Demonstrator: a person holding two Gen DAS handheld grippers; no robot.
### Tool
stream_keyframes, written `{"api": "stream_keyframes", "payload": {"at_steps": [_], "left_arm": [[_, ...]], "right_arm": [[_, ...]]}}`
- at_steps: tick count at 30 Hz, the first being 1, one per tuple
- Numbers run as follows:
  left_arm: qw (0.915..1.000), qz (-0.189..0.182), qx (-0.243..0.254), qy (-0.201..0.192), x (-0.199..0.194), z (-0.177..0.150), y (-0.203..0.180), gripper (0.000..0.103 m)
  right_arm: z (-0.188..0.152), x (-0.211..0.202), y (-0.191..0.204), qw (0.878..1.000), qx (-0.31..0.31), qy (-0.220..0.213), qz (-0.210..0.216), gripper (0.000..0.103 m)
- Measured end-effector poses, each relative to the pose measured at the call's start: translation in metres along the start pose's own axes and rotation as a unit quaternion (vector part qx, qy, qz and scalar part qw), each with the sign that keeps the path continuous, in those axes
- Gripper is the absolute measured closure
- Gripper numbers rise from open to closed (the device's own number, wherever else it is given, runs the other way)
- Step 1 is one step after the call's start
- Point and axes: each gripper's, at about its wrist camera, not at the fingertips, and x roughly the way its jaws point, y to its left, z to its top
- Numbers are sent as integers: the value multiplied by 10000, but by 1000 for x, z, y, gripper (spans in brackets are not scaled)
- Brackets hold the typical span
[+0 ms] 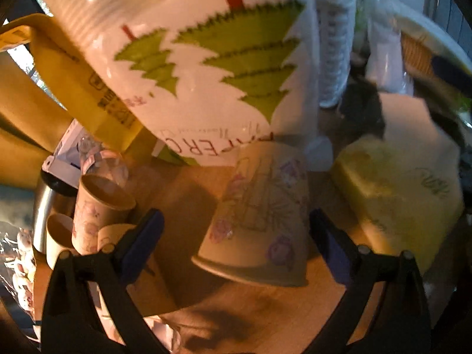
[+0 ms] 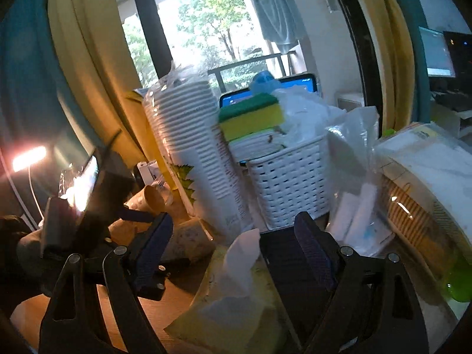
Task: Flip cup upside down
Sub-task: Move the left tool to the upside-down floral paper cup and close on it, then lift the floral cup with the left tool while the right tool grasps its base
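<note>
A paper cup (image 1: 259, 215) with purple and pink flower prints stands upside down on the wooden table (image 1: 265, 309), rim down, between my left fingers. My left gripper (image 1: 236, 242) is open around it, the blue pads clear of its sides. In the right wrist view the same cup (image 2: 188, 239) shows low at the left, with the left gripper's body (image 2: 73, 218) beside it. My right gripper (image 2: 233, 244) is open and empty above a yellow tissue pack (image 2: 233, 312).
Several upright paper cups (image 1: 97, 209) and a steel flask (image 1: 47, 206) stand at the left. A wrapped stack of paper cups (image 1: 194, 67) lies behind. The tissue pack (image 1: 398, 200) lies to the right. A white basket (image 2: 292, 183) with sponges and plate stacks (image 2: 424, 194) crowd the back.
</note>
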Motion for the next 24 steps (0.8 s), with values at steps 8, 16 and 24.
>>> {"api": "stream_keyframes", "payload": {"at_steps": [8,16,24], "left_arm": [[9997,-204,154,-44,-3,-8,-13,35],[9953,-334,-287,-861,-69,-54,-11,36],[9733,-583,-1130,-1909,-149,-151,-14,36]], "right_arm": [[-2,-13,8,9999,-117,-100,-17,16],[-3,-35,40,9989,-310,-98,339,16],[-23,-58,103,9896,-493,295,1318,16]]}}
